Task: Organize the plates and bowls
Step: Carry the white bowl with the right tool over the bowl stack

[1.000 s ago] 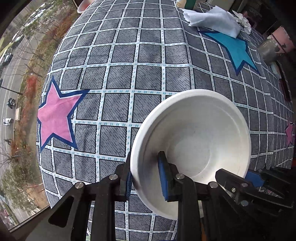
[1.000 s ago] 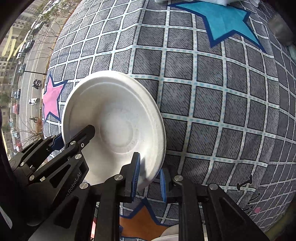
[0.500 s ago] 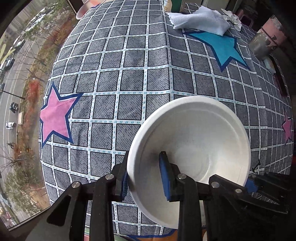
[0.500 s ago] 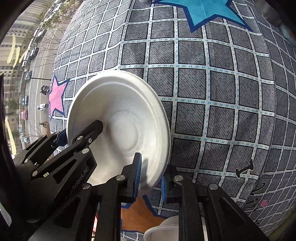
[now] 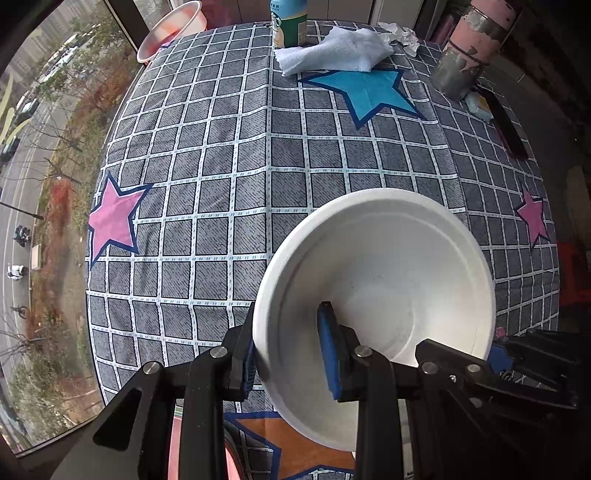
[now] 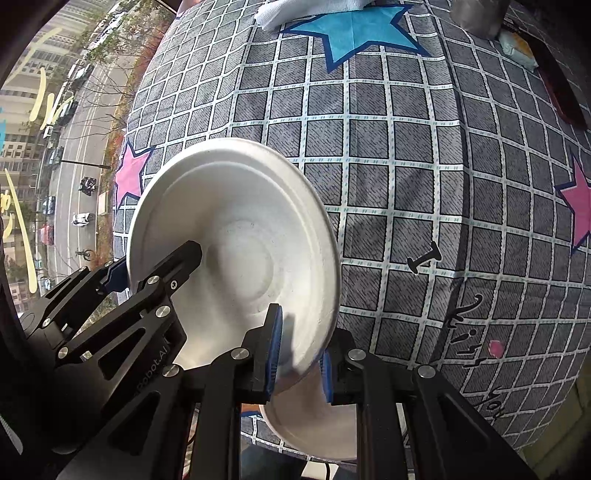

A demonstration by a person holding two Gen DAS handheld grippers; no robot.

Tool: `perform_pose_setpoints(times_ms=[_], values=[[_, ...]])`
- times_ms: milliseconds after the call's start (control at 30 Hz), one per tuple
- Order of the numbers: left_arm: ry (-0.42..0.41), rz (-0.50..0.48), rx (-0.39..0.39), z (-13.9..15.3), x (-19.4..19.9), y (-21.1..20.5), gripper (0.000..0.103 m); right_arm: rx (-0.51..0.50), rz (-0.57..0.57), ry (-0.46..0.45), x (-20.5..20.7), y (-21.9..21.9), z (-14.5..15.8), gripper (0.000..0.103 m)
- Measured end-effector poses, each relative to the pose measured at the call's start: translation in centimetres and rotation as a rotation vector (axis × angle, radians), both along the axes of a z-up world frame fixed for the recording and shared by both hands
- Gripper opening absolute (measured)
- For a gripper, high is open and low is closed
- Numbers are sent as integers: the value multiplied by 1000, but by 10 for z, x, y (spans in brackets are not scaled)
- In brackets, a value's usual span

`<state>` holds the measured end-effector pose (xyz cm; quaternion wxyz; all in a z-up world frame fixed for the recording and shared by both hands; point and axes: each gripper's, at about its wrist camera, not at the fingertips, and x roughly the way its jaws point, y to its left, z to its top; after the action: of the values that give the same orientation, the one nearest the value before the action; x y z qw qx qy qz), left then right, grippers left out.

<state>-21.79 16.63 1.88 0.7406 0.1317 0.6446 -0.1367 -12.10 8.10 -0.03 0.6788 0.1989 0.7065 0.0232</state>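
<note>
Left wrist view: white bowl (image 5: 388, 280) held off the table (image 5: 221, 155), lower right of frame — left tool (image 5: 288, 354) clamps its near-left rim, right tool (image 5: 495, 358) pinches the rim at lower right. Right wrist view: second bowl (image 6: 314, 424) sits at bottom centre, under the held one — likely the stacking target, nearer the right tool.

Two white bowls (image 6: 236, 236) (image 6: 314, 424), two grippers (image 5: 288, 354) (image 6: 299, 354)

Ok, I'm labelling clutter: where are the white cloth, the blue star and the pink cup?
white cloth (image 5: 332, 50), left wrist view, middle fold
blue star (image 5: 369, 92), left wrist view, centre
pink cup (image 5: 170, 31), left wrist view, inner wall
</note>
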Motion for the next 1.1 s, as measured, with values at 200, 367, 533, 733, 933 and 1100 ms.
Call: perform_pose_setpoints(times_ms=[200, 367, 533, 733, 933, 1100], values=[[11, -61, -7, 6, -26, -12, 33, -26, -30, 0, -35, -18, 17, 21], [30, -120, -6, 7, -52, -23, 33, -39, -48, 11, -63, -27, 22, 21], [68, -180, 14, -4, -78, -26, 33, -47, -63, 44, -92, -34, 18, 21], [122, -209, 25, -17, -95, -23, 33, -63, -52, 80, -114, -29, 7, 21], [146, -210, 17, -24, -98, -21, 33, -68, -52, 99, -125, -27, -1, 21], [152, -216, 25, -27, -103, -20, 49, -91, -39, 108, -125, -28, -7, 21]])
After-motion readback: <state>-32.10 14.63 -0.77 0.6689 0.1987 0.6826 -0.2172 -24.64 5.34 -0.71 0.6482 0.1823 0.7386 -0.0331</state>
